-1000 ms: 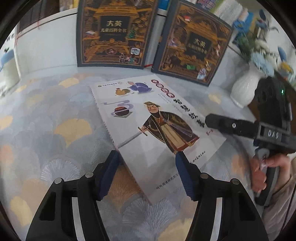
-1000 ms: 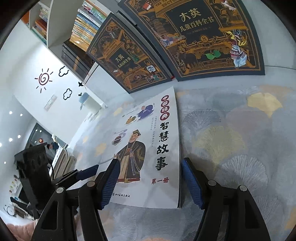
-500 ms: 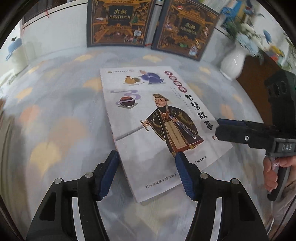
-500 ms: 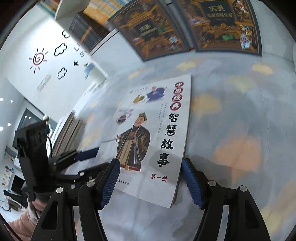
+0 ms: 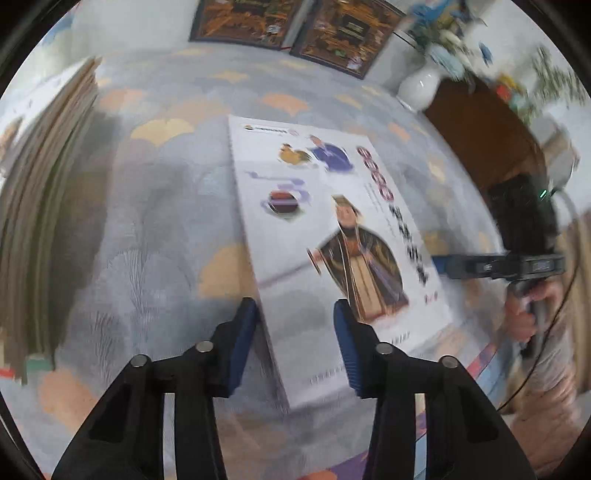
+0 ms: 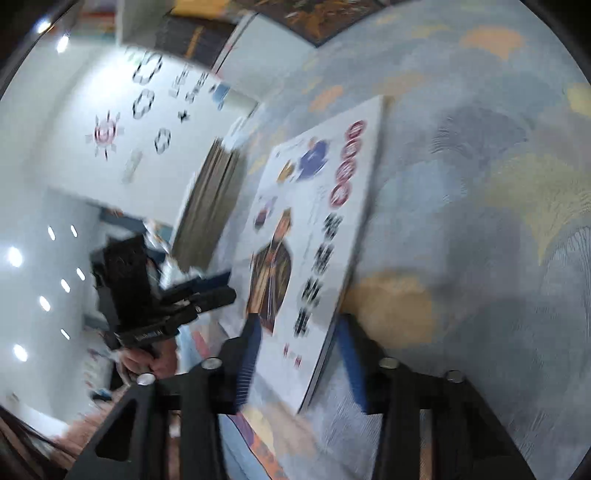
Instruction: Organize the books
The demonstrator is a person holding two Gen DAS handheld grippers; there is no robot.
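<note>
Left tool (image 5: pixel 295 341) | right tool (image 6: pixel 301 360) | closing around book (image 5: pixel 332 236) corners, contact blurred

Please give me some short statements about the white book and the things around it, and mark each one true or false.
1. The white storybook lies flat on the patterned rug. True.
2. Its cover shows a robed man. True.
3. A white vase lies tipped over on the book. False: it stands upright beyond the book, near the rug's far edge.
4. The dark encyclopedia books are stacked on the storybook. False: they lean upright at the far side.
5. A stack of books is left of the storybook in the left wrist view. True.
</note>
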